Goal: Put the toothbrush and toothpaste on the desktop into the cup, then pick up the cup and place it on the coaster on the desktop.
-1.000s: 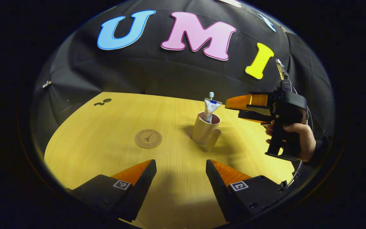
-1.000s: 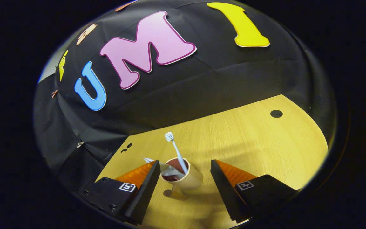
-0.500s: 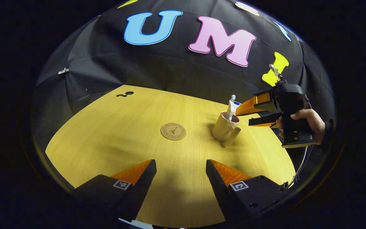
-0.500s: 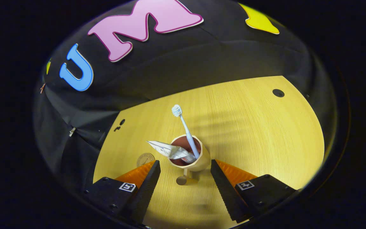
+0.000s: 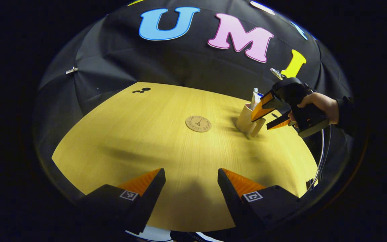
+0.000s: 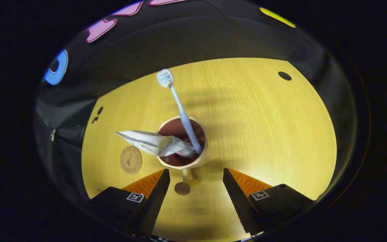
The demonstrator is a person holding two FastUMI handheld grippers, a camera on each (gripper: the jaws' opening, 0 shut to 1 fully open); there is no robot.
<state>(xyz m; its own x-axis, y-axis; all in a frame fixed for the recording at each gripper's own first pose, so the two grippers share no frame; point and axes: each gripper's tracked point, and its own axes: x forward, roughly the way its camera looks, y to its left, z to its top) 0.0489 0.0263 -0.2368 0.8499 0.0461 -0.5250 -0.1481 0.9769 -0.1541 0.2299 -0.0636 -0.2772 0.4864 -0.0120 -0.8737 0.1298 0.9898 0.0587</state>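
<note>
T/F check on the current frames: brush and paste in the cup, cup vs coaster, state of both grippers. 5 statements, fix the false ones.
1. The toothbrush stands in the cup. True.
2. The toothpaste lies flat on the desktop. False: it sits in the cup, its flat end sticking out over the rim.
3. The cup stands on the coaster. False: it stands on the bare desktop beside the coaster, apart from it.
4. The right gripper is open, above the cup's handle. True.
5. The left gripper is shut on the cup. False: it is open, with nothing between its fingers.
</note>
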